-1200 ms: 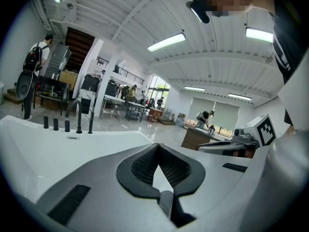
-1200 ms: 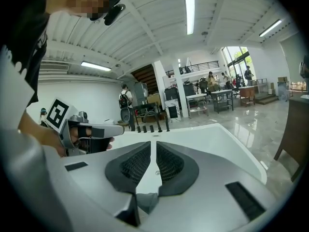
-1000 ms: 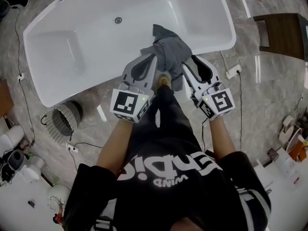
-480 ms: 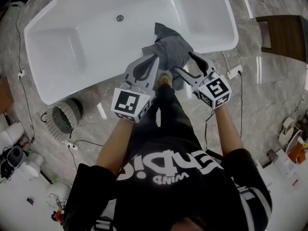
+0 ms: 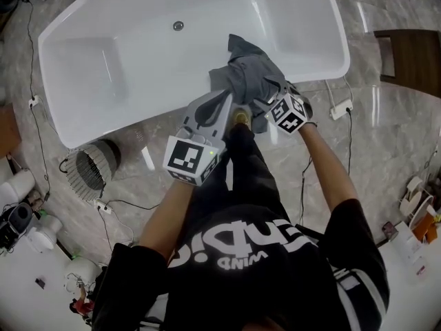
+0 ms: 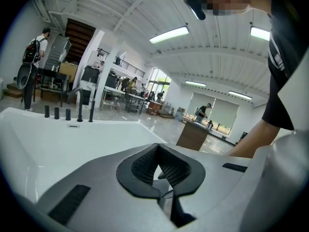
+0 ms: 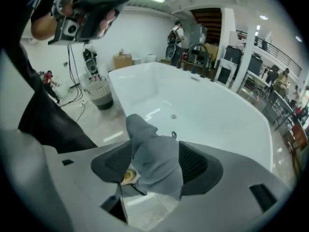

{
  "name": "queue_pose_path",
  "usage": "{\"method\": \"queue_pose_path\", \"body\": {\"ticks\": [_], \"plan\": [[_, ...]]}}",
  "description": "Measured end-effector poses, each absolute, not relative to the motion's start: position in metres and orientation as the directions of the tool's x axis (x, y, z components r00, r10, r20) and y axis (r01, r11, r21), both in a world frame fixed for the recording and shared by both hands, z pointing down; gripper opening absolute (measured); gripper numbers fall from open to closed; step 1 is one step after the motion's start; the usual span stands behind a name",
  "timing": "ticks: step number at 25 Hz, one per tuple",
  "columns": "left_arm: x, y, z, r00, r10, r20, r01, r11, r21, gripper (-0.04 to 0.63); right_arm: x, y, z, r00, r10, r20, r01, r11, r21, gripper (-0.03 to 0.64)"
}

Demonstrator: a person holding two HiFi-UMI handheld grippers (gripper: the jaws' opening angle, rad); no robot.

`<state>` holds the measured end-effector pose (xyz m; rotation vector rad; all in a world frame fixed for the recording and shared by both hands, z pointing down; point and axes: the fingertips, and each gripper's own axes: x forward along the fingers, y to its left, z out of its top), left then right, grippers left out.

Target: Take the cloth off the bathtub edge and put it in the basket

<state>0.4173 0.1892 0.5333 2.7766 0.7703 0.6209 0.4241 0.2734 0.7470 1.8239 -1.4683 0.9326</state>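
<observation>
The basket (image 5: 91, 169) stands on the floor at the far left, just outside the near corner of the bathtub (image 5: 151, 67) and well apart from the cloth. It is a round, open wire cage with thin ribs that a hanging hem could snag on.

The left tongs (image 5: 226, 96) hover beside the cloth with their tips together and nothing between them; in the left gripper view the dark ribbed pads (image 6: 145, 166) meet over the white tub.

The cloth (image 5: 249, 74) is not yet lifted. It lies bunched over the near edge of the tub, part of it inside and part hanging outside. It is soft grey fabric in loose, heavy folds.

The right tongs (image 5: 269, 96) point steeply down onto it. Their jaws have just been opening and stand wide, with a raised fold of the cloth (image 7: 157, 161) between the pads but, as far as I can judge, not yet pinched.

The chief risk is a shallow bite. If the jaws close on that one ridge alone, the fabric may slip out, and the glossy, rounded rim offers nothing to stop the heap sliding into the tub. Pushing too deep could knock the hard jaws on the enamel. On the way to the basket a trailing tail might drag on the polished stone floor (image 5: 386, 129) or catch a cable (image 5: 344, 150).
</observation>
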Motion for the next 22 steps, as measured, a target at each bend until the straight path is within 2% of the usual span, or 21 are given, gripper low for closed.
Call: {"method": "queue_pose_path", "body": {"ticks": [7, 13, 22], "plan": [[0.409, 0.182, 0.551, 0.767, 0.521, 0.375, 0.425, -0.850, 0.312, 0.012, 0.424, 0.268, 0.823, 0.034, -0.424, 0.905, -0.999, -0.053, 0.013, 0.264], [0.403, 0.176, 0.558, 0.764, 0.514, 0.391, 0.410, -0.854, 0.322, 0.012, 0.425, 0.268, 0.857, -0.004, -0.333, 0.943, -0.997, 0.077, 0.022, 0.265], [0.403, 0.181, 0.570, 0.752, 0.515, 0.411, 0.410, -0.854, 0.321, 0.012, 0.428, 0.266, 0.864, -0.043, -0.339, 0.940, -0.993, 0.114, -0.005, 0.265]]}}
